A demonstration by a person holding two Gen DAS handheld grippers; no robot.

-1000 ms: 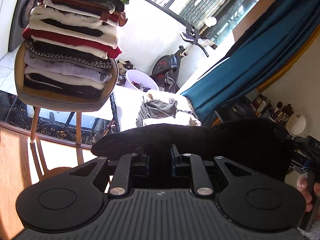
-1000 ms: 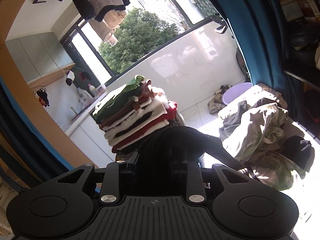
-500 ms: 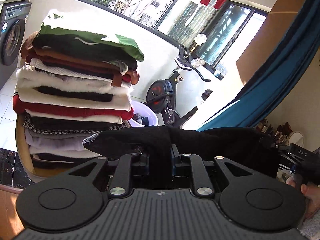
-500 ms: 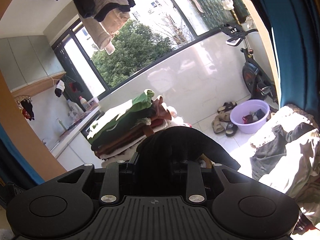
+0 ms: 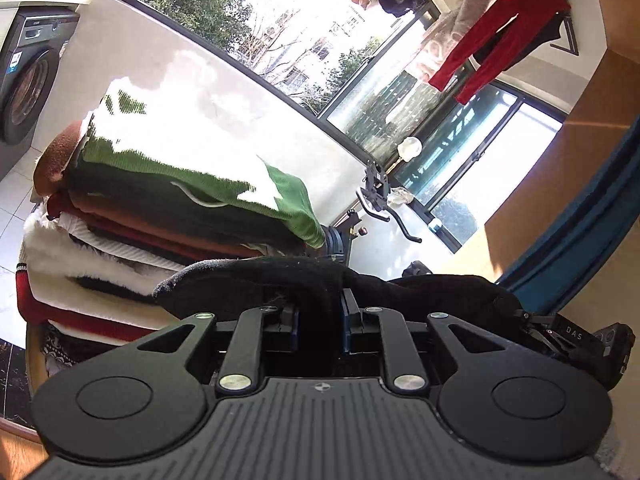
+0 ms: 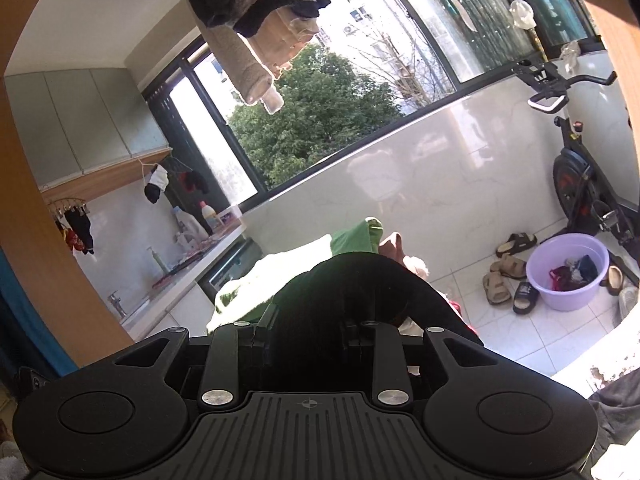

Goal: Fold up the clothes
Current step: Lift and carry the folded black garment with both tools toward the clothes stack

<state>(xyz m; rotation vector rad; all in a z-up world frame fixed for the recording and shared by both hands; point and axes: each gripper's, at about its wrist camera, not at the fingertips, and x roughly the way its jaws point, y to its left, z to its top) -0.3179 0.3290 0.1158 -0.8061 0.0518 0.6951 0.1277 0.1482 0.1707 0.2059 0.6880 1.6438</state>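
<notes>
We carry a folded black garment (image 5: 280, 280) toward a tall clothes stack (image 5: 168, 216).
Soft and floppy, it sags; left gripper (image 5: 320, 312) and right gripper (image 6: 308, 328) each clamp an end.

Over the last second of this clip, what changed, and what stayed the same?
Both tongs carried the folded black garment up toward the stack of folded clothes: the pile grew larger in both views, and the green top layer now sits just beyond the garment. Nothing was released. Left tongs and right tongs stayed clamped on the black garment.
</notes>
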